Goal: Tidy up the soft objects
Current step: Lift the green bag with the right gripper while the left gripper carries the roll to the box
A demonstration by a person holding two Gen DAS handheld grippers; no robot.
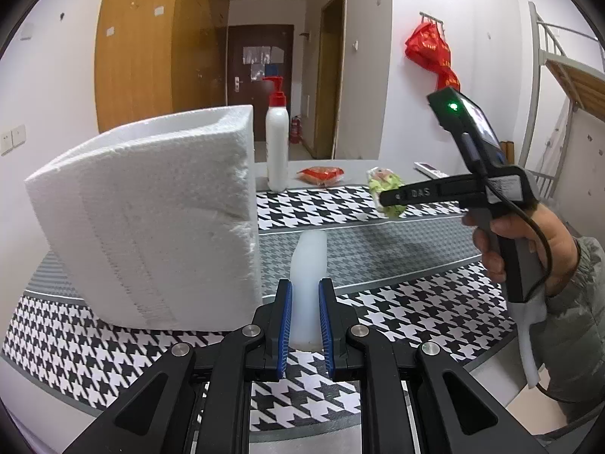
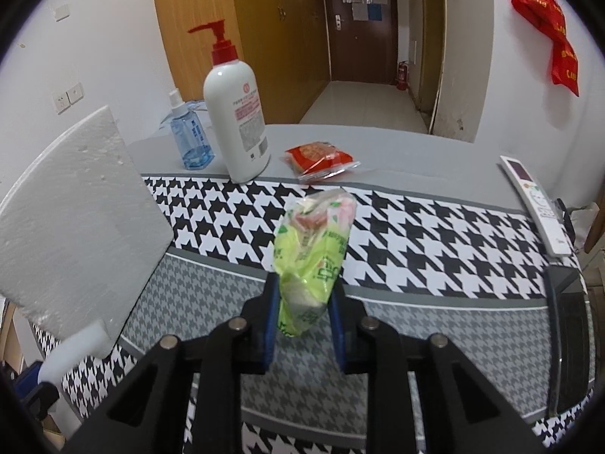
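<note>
The big white rectangular foam block (image 1: 151, 223) stands upright on the left of the desk (image 1: 397, 265), which wears a black-and-white houndstooth cloth; its open top faces the ceiling, and I take it for the container the soft things are headed for. From the right-hand view the same block fills the left edge, its near wall tilted toward the camera.

Behind it, at the far side, stand a tall white pump bottle with a red nozzle (image 2: 236, 113) and a small clear blue spray bottle (image 2: 191, 136). A flat red snack packet (image 2: 319, 159) lies just right of them, untouched.

The left tongs (image 1: 305, 317) are pinching a pale translucent white foam strip (image 1: 308, 276), whose long axis runs straight away from the fingers toward the far side, close beside the block's right wall.

The right tongs (image 2: 304, 317) are pressed on the lower end of a crinkly green-and-white plastic snack bag (image 2: 314, 249). The bag stands up out of the fingers, its long axis pointing away and slightly right, and looks lifted clear of the cloth.

What the next move turns on: the block lies to the left of the green bag, with the left tongs and their strip between the 2. The left hand is nearer the block; the right must cross leftward and rise over the rim.
</note>
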